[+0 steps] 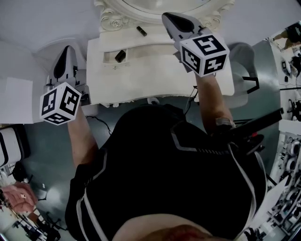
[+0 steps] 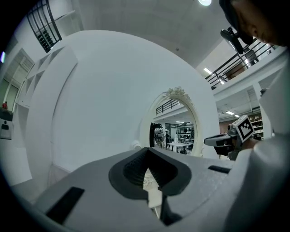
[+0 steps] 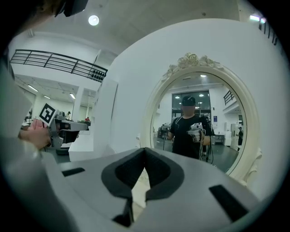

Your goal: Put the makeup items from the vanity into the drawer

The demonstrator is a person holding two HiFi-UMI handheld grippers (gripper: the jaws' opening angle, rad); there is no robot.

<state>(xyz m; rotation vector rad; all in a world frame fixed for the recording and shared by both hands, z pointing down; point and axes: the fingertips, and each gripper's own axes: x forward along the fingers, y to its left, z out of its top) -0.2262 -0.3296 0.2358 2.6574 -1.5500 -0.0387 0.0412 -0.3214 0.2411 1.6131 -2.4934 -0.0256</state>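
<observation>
Jaws clenched on nothing, the left gripper (image 1: 67, 48) is hovering at centre left beside the white vanity (image 1: 141, 82), while the right gripper (image 1: 167, 17), likewise closed and empty, is pointing at the oval mirror (image 1: 155, 6) at top centre. One dark makeup item (image 1: 120, 55) is lying in the open drawer (image 1: 141, 52); a small dark tube (image 1: 141, 31) is resting just below the mirror.

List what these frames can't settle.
- Dark drawer item in the drawer: head view, too small to identify.
- Dark tabletop item on the vanity top: same.
- Vanity front: head view, behind the person's torso.
- Mirror: head view, cut by the top edge.
- Vanity top, drawer: both gripper views, blocked by the left gripper and right gripper bodies.
</observation>
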